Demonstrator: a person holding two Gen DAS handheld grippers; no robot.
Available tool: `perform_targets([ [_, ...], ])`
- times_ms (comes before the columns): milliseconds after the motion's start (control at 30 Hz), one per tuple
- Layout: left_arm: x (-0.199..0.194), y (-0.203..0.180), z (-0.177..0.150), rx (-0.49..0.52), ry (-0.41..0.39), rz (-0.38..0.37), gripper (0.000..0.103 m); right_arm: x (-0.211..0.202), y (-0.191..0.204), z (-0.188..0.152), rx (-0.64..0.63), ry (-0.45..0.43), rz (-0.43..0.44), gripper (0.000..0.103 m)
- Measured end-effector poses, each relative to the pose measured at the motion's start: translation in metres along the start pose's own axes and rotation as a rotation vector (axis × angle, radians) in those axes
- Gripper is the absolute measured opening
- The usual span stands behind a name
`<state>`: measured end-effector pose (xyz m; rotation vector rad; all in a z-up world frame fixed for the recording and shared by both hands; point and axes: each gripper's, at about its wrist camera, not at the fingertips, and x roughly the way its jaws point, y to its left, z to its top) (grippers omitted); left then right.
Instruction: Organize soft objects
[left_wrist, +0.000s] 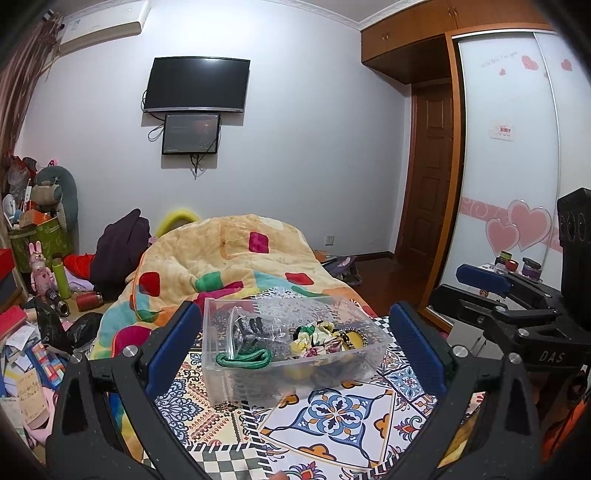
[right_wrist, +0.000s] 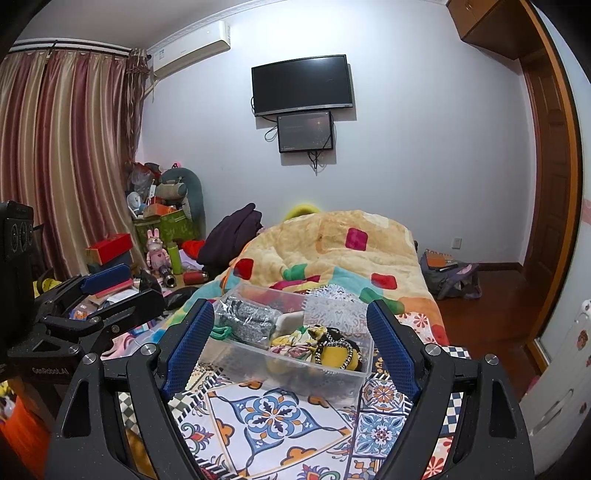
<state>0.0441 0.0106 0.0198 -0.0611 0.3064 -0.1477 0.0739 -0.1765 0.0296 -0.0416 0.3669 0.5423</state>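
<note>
Clear plastic bin (left_wrist: 295, 354) sat on the patterned tile-print cloth (left_wrist: 332, 413) on the bed, near edge of the blanket (left_wrist: 229, 266). Inside it: a green cord (left_wrist: 242, 359) at the near-left corner, a clear bag with dark grey knit item (left_wrist: 255, 328) on the left, a floral fabric scrunchie (left_wrist: 314, 336) in the middle, a yellow item with chain trim (right_wrist: 338, 350) on the right. Left gripper (left_wrist: 295, 343) was raised just near of the bin, fingers wide apart, empty, blue pads (left_wrist: 173, 343) flanking the bin in view. Right gripper (right_wrist: 291, 343) likewise fingers spread wide, nothing held, hovering near of the bin. Both grippers side by side, apart from each other. TV (right_wrist: 301, 85) on far wall, curtains (right_wrist: 62, 155) at left.
</note>
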Motion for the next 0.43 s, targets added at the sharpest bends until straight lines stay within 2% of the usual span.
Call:
perform_targets([
  [333, 0.0015, -0.0011, -0.0021, 0.004, 0.013, -0.001, 0.103, 0.0009, 0.0000, -0.0005, 0.002, 0.003, -0.001, 0.084],
  [433, 0.0024, -0.0012, -0.0016, 0.001, 0.012, 0.011, 0.103, 0.0010, -0.0001, -0.0008, 0.003, 0.003, -0.003, 0.087],
])
